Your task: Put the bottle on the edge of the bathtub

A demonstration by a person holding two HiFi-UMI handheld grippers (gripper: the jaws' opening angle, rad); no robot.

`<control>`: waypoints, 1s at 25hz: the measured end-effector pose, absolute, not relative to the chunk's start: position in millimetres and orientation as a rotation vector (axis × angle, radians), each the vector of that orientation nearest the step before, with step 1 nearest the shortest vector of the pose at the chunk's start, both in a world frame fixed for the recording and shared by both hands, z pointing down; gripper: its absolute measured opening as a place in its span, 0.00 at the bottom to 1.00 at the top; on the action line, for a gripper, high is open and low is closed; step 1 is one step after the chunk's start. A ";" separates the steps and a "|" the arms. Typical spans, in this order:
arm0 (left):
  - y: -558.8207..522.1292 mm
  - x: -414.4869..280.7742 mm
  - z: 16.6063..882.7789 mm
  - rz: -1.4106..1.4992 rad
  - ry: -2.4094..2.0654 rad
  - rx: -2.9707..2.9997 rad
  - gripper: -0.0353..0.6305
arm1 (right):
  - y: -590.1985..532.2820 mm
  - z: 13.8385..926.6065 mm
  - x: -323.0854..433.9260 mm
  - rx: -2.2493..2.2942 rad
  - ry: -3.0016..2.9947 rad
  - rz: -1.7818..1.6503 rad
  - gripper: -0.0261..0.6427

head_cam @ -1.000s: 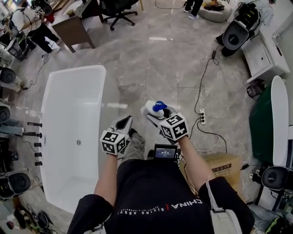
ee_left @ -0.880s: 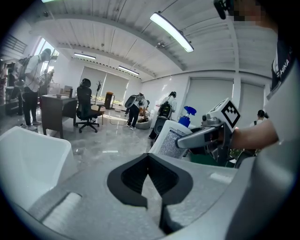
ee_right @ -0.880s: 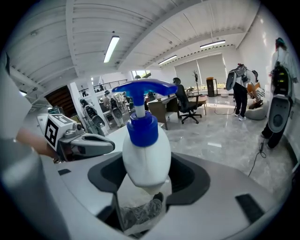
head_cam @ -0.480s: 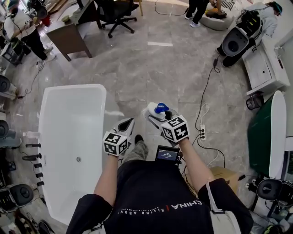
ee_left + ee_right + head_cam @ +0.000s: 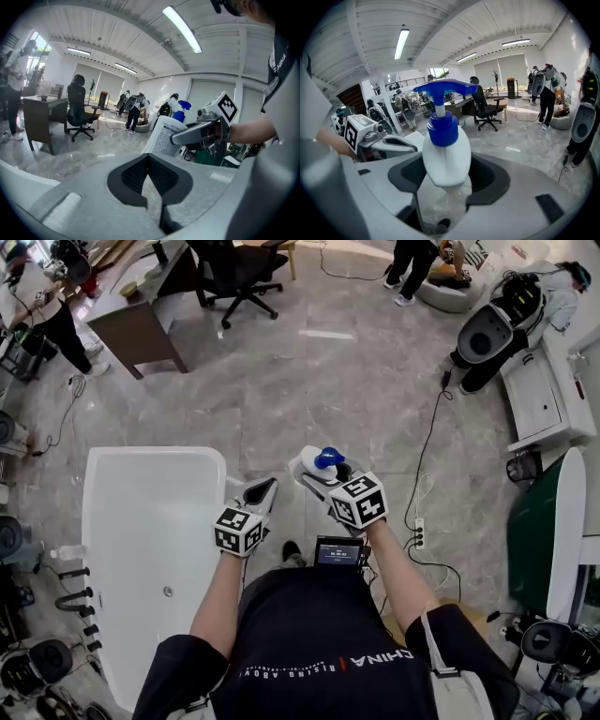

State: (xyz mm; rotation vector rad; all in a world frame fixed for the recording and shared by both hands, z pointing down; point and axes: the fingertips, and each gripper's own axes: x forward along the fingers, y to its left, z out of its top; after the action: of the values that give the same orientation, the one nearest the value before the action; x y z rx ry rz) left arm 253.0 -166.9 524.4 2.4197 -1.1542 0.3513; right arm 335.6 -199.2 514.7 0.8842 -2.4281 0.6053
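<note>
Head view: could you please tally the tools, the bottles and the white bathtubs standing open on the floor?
tools: 2 (left tool, right tool)
bottle: 1
bathtub: 1
total: 4

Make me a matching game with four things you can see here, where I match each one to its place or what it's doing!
Things:
1. bottle
2. left gripper
3. bathtub
4. office chair

Descriptions:
A. black, far off beside the desk
B. shut, holding nothing
C. white, at the head view's left side
D. clamped in the right gripper

Pairs: 1-D, 2-B, 3-C, 4-A
</note>
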 end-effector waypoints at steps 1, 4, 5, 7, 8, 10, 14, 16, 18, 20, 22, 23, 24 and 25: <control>-175.9 251.0 525.6 0.353 -1.157 2.413 0.07 | -208.7 515.6 334.6 0.880 -2.427 0.609 0.44; -203.7 243.7 531.2 0.349 -1.176 2.383 0.07 | -236.6 521.1 330.1 0.857 -2.430 0.631 0.44; -213.6 241.8 533.4 0.347 -1.185 2.374 0.07 | -246.7 524.0 328.7 0.847 -2.431 0.637 0.44; -236.9 237.9 537.1 0.344 -1.207 2.359 0.07 | -271.8 529.1 325.1 0.829 -2.434 0.643 0.44; -250.1 235.3 539.0 0.342 -1.221 2.350 0.07 | -286.5 531.1 322.4 0.818 -2.439 0.643 0.44; -277.7 229.4 543.5 0.340 -1.256 2.325 0.07 | -317.6 534.4 315.6 0.785 -2.455 0.638 0.44; -338.4 222.6 550.7 0.339 -1.326 2.276 0.07 | -383.0 539.0 306.6 0.697 -2.482 0.616 0.44; -371.9 221.5 549.2 0.332 -1.359 2.256 0.07 | -415.6 537.3 303.0 0.644 -2.499 0.611 0.44; -406.4 221.4 544.3 0.310 -1.395 2.235 0.07 | -446.1 533.2 298.8 0.577 -2.519 0.607 0.44; -438.1 222.7 537.6 0.261 -1.433 2.207 0.07 | -474.3 529.7 296.7 0.519 -2.532 0.590 0.44; -465.3 222.2 529.1 0.205 -1.473 2.182 0.07 | -501.1 526.5 293.9 0.474 -2.539 0.568 0.44; -476.0 219.9 525.6 0.185 -1.493 2.169 0.07 | -512.7 525.3 291.0 0.454 -2.541 0.558 0.44; -484.2 216.7 523.5 0.171 -1.512 2.156 0.07 | -522.0 524.7 287.6 0.434 -2.540 0.550 0.44; -490.0 212.7 522.5 0.162 -1.531 2.142 0.07 | -529.2 524.6 283.9 0.412 -2.540 0.543 0.44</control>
State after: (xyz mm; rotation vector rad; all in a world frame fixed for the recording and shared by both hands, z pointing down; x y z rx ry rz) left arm 212.7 -490.0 522.5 2.1418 -1.5308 0.1621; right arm 283.9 -529.2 524.6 0.4118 -2.5405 0.5429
